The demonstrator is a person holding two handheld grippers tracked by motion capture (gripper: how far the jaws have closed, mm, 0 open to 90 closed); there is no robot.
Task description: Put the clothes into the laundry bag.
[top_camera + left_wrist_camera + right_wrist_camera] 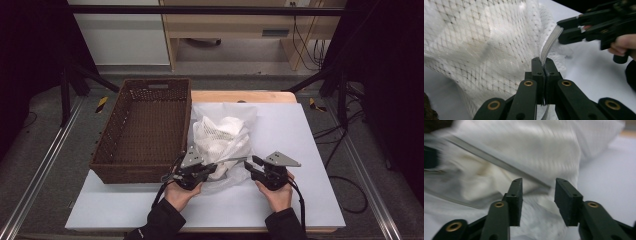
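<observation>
A white mesh bag with white cloth inside lies bunched on the white table cover, beside the basket. Its stiff edge strip runs taut between my two grippers. My left gripper is shut on that strip, seen close up in the left gripper view with its jaws pressed together on it. My right gripper is open, with the other end of the strip reaching into the gap between its jaws. The left gripper view shows the right gripper at the strip's far end.
A dark woven basket stands at the left of the table, with nothing in it. The white cover has bare room to the right of the bag and along the front edge. Metal rails and cables lie on the floor around the table.
</observation>
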